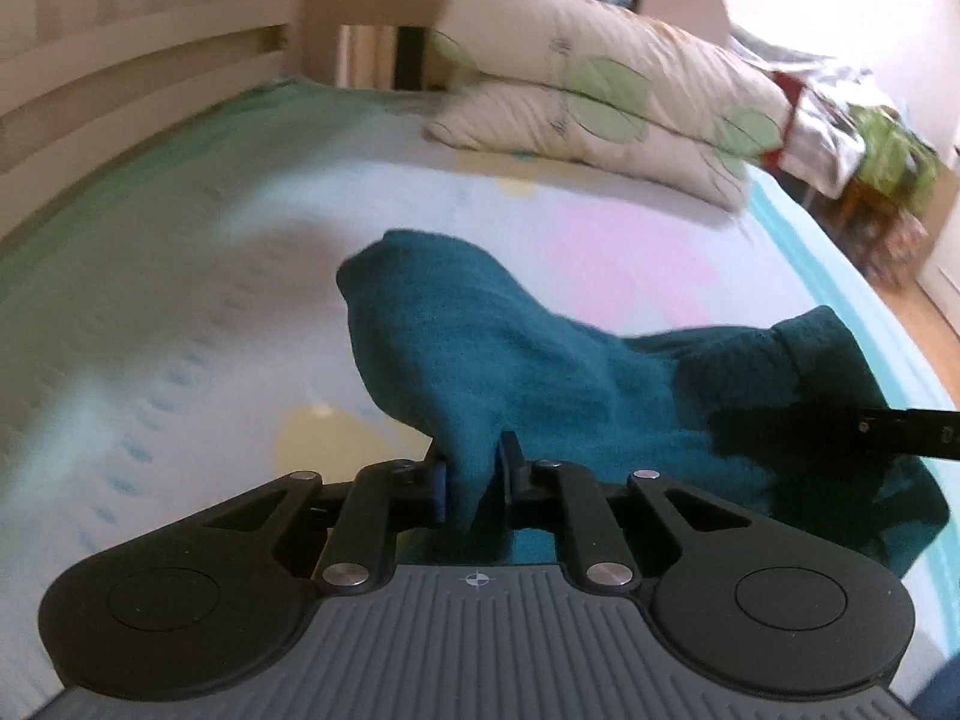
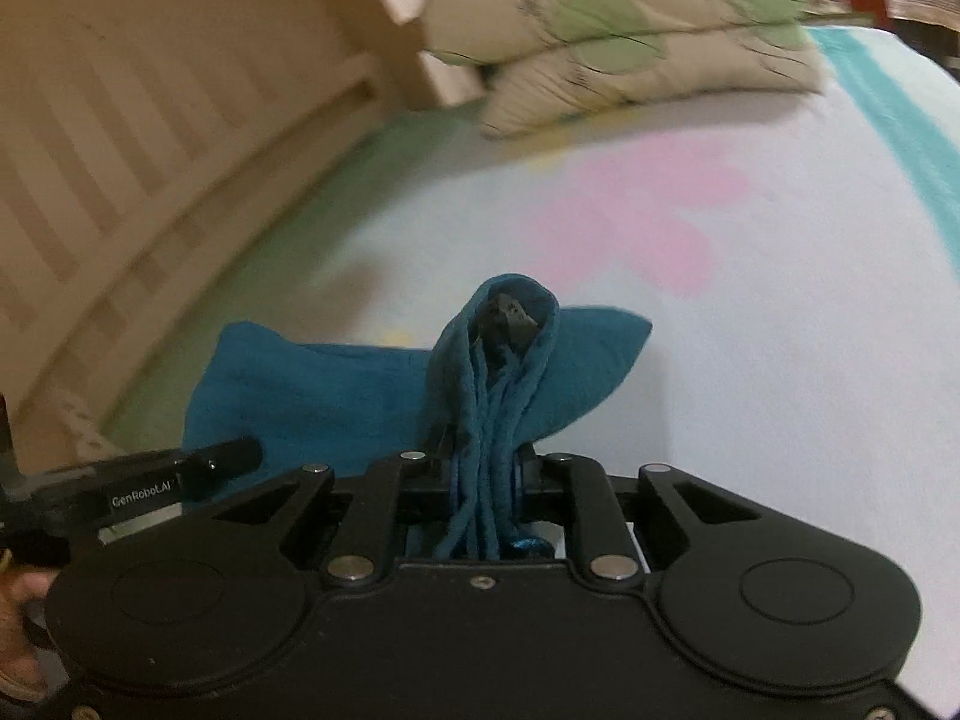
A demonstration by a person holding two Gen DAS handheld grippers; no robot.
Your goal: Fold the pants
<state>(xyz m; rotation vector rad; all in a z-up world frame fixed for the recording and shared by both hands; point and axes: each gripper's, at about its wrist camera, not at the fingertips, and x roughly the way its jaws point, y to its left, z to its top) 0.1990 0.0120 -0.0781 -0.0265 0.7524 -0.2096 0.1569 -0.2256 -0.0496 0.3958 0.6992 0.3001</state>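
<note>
The teal knit fabric pants (image 1: 540,372) are draping over the pastel printed bed sheet (image 1: 180,330), bunched cloth pinched tight in the left gripper (image 1: 474,480) and in the right gripper (image 2: 486,480). Two stacked cream leaf-print pillows (image 1: 600,96) are lying well beyond, beside the wooden slatted bed rail (image 2: 120,180). Only the right wrist view is showing a hand (image 2: 24,630) at its edge.

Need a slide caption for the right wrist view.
Right tool clamps a bunched fold of teal pants above a pastel bedsheet, pillows beyond.
</note>
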